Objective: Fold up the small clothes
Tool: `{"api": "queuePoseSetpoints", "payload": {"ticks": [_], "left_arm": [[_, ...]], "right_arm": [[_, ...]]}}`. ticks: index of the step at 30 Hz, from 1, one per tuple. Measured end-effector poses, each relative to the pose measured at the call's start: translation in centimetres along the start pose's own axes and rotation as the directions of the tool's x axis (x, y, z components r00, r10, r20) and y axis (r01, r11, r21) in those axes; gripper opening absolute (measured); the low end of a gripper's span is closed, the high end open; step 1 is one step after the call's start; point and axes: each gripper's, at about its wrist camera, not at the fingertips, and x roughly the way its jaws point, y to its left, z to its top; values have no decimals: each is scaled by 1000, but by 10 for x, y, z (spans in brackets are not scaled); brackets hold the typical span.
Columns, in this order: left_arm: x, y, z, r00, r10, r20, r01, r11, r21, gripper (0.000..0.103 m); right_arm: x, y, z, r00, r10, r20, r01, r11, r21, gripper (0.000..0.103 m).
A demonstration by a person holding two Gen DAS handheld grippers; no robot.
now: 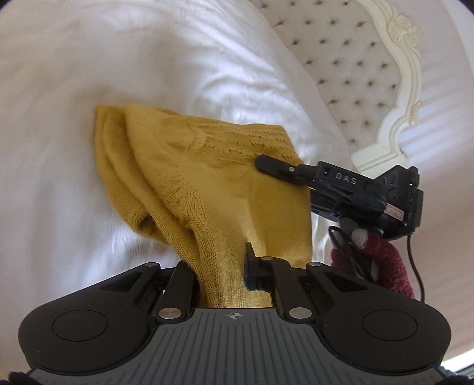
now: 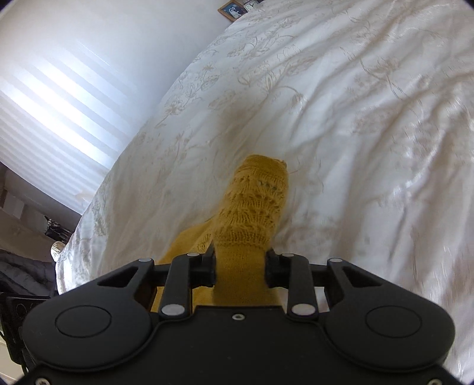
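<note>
A mustard-yellow knitted garment with a lace-pattern band hangs bunched over the white bed cover. My left gripper is shut on its lower edge, the knit running down between the fingers. My right gripper comes in from the right in the left wrist view and pinches the lace band. In the right wrist view, the right gripper is shut on the lace-knit part, which sticks up and forward between the fingers above the embroidered cover.
A tufted headboard with a carved white frame stands at the far right. A window with striped blinds lies beyond the bed's left edge. Dark clutter sits low beside the bed. A picture frame stands far back.
</note>
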Motion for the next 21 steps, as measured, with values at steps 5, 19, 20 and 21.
{"api": "queuePoseSetpoints", "payload": {"ticks": [5, 19, 20, 21], "left_arm": [[5, 10, -44, 985, 170, -16, -170, 985, -29, 13], [-35, -30, -69, 895, 363, 259, -430, 857, 283, 46], [-35, -34, -67, 895, 347, 279, -425, 854, 301, 51], [-32, -35, -60, 897, 341, 282, -421, 853, 310, 55]], "right_arm": [[-14, -11, -52, 998, -64, -16, 63, 998, -5, 44], [-53, -9, -116, 943, -186, 275, 229, 964, -132, 61], [-56, -6, -121, 938, -180, 295, 232, 961, -150, 61], [-58, -4, -125, 935, -175, 307, 234, 958, -167, 61]]}}
